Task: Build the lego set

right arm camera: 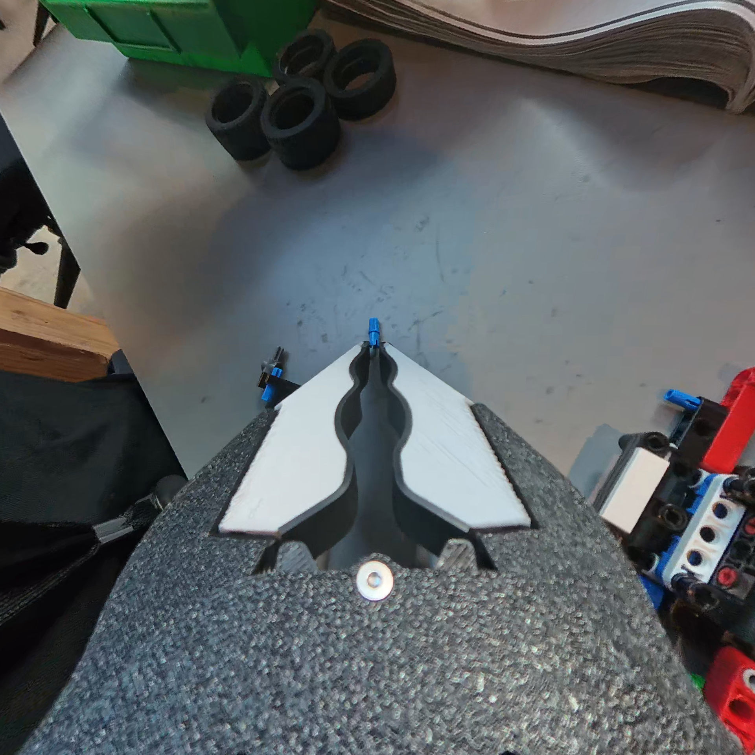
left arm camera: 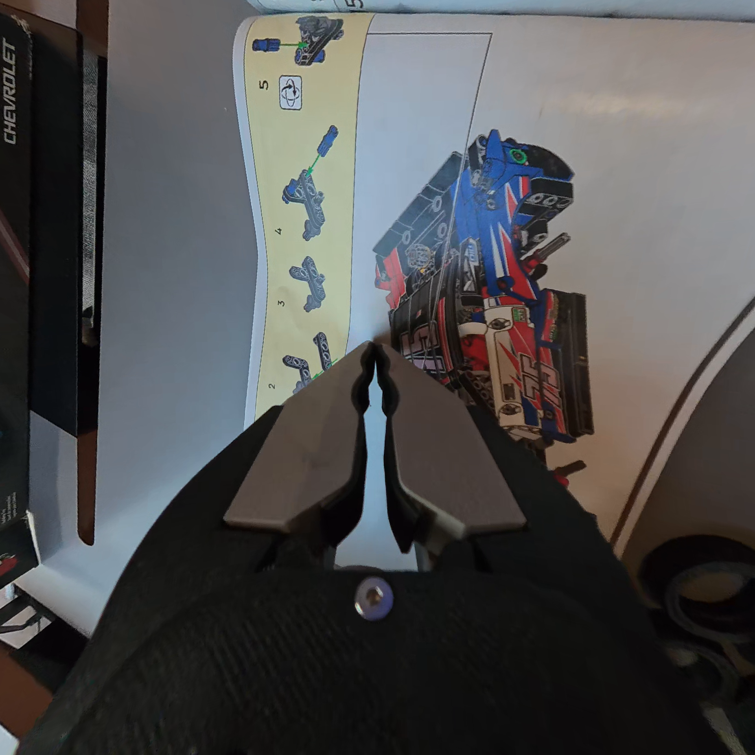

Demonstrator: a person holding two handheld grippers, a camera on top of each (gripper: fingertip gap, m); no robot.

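We hold the left gripper (left arm camera: 374, 347) over the open instruction booklet (left arm camera: 408, 122), its jaws drawn together at the tips with nothing between them, and the tips hover above the seam between the yellow step strip and the page that carries the picture of the blue, red and white race car (left arm camera: 490, 294). A dark set box (left arm camera: 24, 245) stands along the left edge of that view, and a black tyre shows blurred at the lower right. Our right gripper (right arm camera: 374, 346) is closed narrowly on a small blue pin (right arm camera: 373, 330), which sticks out forward past the tips above the scuffed grey table (right arm camera: 490, 245). Just left of that gripper's fingers lies a small black and blue connector piece (right arm camera: 270, 374), partly hidden by the finger. The partly built model (right arm camera: 694, 510), in black, blue, white and red beams, sits at the right edge of the right wrist view, near the gripper body. Four black tyres (right arm camera: 302, 106) cluster at the far side of the table beside a green bin (right arm camera: 163, 32), and the thick edge of the booklet's pages (right arm camera: 572, 41) curves across the top right
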